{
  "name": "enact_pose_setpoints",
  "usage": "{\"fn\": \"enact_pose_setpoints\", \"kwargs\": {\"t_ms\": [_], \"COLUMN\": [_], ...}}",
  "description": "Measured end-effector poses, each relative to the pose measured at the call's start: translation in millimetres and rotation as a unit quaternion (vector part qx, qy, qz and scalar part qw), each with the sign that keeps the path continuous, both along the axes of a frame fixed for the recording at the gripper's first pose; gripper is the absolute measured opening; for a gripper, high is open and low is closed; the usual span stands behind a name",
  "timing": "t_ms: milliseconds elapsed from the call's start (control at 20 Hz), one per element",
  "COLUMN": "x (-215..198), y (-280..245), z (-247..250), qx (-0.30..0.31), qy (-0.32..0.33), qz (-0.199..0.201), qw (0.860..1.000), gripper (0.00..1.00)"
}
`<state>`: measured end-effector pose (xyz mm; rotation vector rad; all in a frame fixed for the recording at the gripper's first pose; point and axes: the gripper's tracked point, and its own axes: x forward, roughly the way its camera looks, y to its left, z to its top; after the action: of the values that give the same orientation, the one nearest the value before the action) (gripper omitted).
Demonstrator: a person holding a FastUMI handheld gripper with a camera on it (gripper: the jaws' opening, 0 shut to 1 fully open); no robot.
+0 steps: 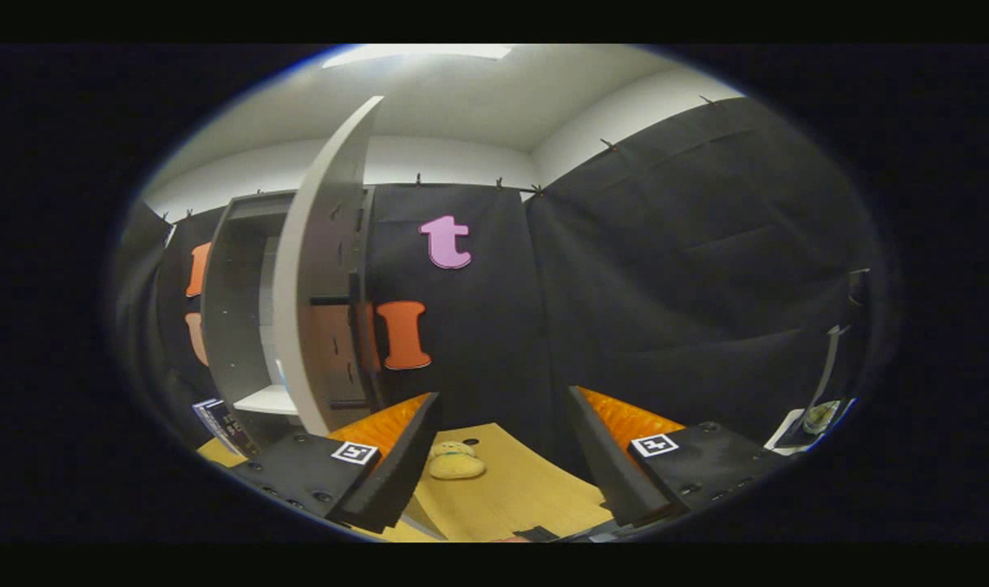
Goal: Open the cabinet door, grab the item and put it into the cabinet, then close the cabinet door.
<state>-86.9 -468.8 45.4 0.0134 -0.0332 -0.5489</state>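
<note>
The gripper (502, 456) is spread wide and holds nothing. Between its fingers, low in the frame, a small yellow plush toy (455, 460) lies on the wooden table (518, 489). At mid left the cabinet (237, 326) stands with its door (319, 269) swung open.

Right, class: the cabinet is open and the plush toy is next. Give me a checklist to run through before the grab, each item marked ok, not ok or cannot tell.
1. Cabinet door open: ok.
2. Hand-held gripper fingers apart, nothing between them: ok.
3. Toy on the table, just ahead of the fingers: ok.
4. Toy centred between the fingers: not ok, it sits near the left one.
5. Cabinet shelf has room: cannot tell.
</note>
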Motion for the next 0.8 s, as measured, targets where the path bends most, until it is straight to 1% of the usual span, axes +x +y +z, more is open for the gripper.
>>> {"fn": "enact_pose_setpoints", "kwargs": {"t_ms": [100,250,450,700,800], "x": [18,32,30,36,35], "y": [4,15,20,29,32], "z": [-7,-6,-1,-4,-4], "qx": [0.011,0.021,0.004,0.016,0.014], "qy": [0.003,-0.004,-0.022,-0.024,-0.02], "qz": [0.006,0.032,0.028,0.028,0.019], "qw": [1.0,0.999,0.999,0.999,1.0], "gripper": [0.97,0.97,0.97,0.96,0.96]}}
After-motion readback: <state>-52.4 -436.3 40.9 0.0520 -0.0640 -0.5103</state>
